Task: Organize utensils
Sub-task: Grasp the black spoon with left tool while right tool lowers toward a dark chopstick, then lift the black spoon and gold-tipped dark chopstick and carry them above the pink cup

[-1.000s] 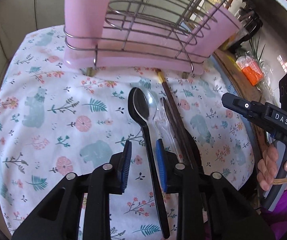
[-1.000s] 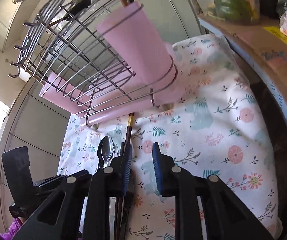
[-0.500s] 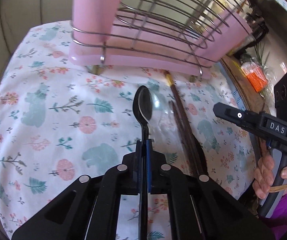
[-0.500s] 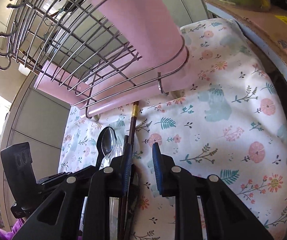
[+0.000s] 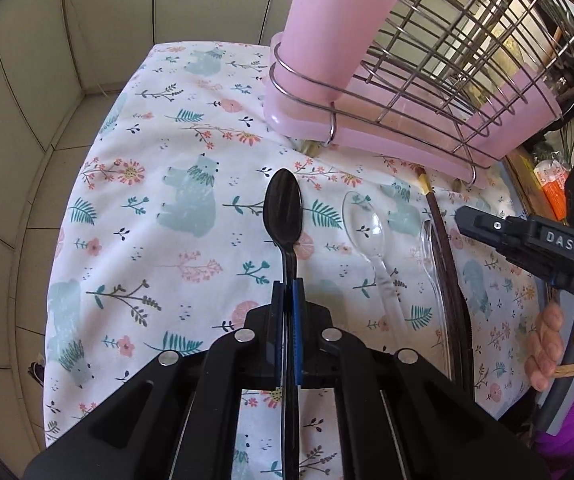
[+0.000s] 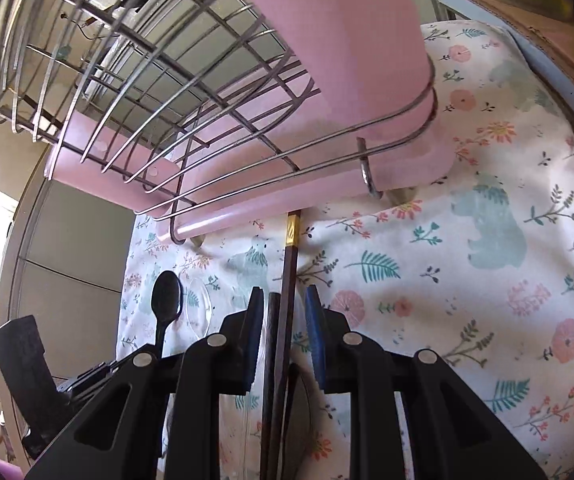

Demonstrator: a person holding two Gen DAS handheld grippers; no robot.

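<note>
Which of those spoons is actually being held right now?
The black spoon: the left gripper is shut on its handle. The clear spoon lies loose on the cloth beside it.

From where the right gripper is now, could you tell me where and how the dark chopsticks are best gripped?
Grip the dark chopsticks on their straight shafts, just below the gold band, coming down from above. They lie flat on the cloth, running lengthwise between the open pads of the right gripper, so closing across them should catch both. The clear spoon lies close on their left, so keep centred.
</note>
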